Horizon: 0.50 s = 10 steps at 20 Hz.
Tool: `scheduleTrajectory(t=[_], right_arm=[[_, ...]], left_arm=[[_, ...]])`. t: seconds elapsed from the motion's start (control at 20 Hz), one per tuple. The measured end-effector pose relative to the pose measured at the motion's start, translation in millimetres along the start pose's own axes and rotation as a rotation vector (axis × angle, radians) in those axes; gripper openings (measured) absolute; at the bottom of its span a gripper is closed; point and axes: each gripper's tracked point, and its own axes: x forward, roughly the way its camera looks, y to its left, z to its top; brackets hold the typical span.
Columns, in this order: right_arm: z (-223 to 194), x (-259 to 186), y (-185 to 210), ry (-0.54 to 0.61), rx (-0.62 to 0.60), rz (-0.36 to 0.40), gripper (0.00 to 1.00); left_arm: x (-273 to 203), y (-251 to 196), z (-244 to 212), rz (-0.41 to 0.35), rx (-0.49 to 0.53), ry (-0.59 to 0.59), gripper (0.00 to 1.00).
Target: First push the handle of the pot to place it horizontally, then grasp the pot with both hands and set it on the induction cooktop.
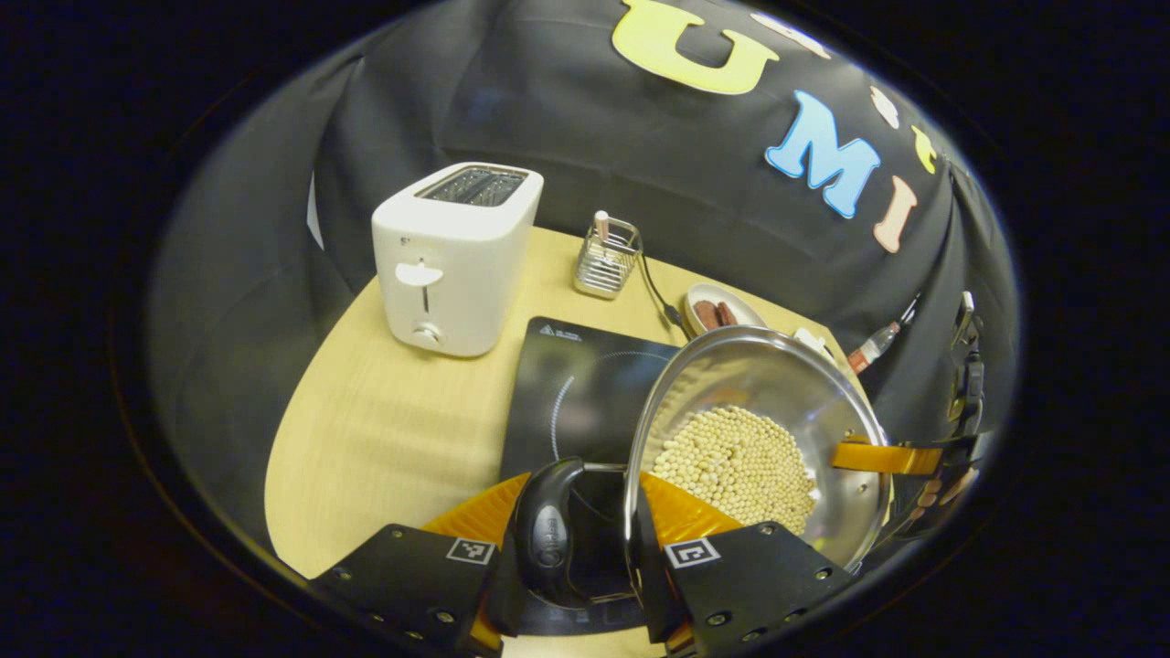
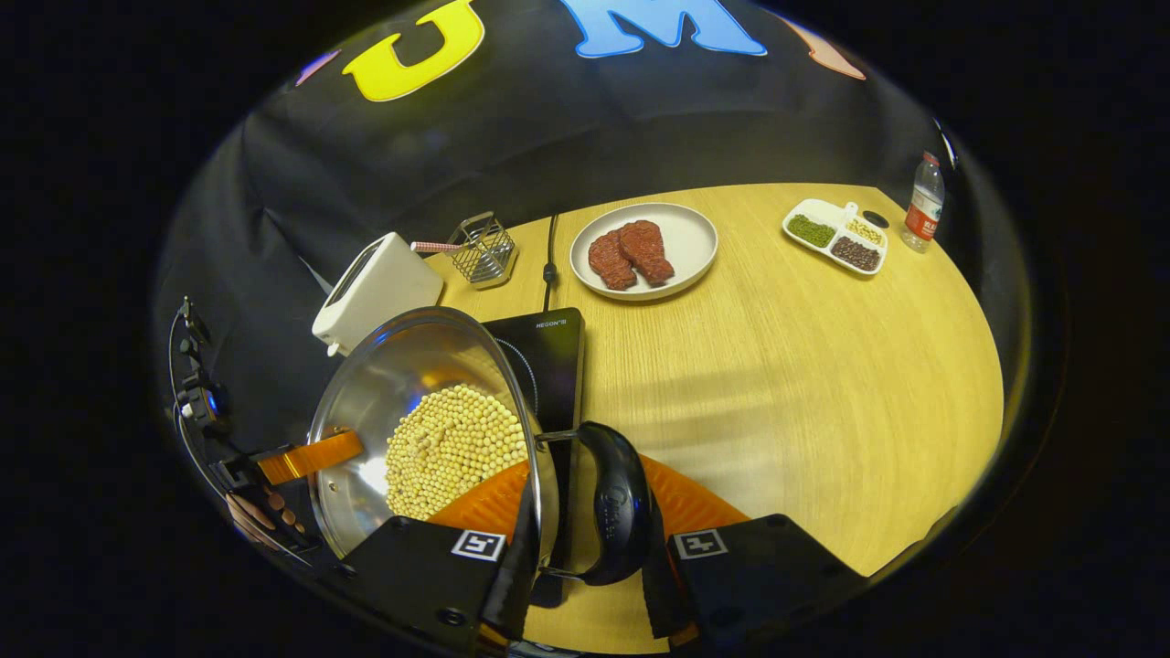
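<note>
Behind the pot (image 1: 749, 439), toaster (image 1: 454, 256), steak plate (image 2: 644, 239).

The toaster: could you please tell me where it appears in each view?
Left gripper view: toaster upper left, left of the cooktop.
Right gripper view: toaster left of centre, behind the pot.
Shared landmark: the wire holder beside it.

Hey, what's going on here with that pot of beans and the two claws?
A person is carrying a steel pot of soybeans with two handheld claws, one on each side handle. The left claw is closed around one black handle, the right claw around the opposite handle. The pot hangs tilted over the edge of the black induction cooktop, not yet set flat on it. A toaster stands nearby.
</note>
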Motion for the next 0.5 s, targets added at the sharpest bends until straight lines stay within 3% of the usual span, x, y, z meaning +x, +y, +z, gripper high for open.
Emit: scheduleTrajectory(t=[0.05,0.25,0.35,0.5], right_arm=[[3,7,3,-0.003,0.008,0.004,0.53],[16,27,11,-0.023,0.016,0.002,0.49],[20,31,10,-0.025,0.027,-0.001,0.48],[25,31,9,-0.029,0.038,-0.007,0.48]], left_arm=[[5,6,4,0.005,0.011,-0.003,0.55],[24,18,17,0.0,0.019,-0.007,0.52],[31,22,22,0.0,0.028,-0.011,0.55],[37,25,28,-0.002,0.029,-0.016,0.49]])
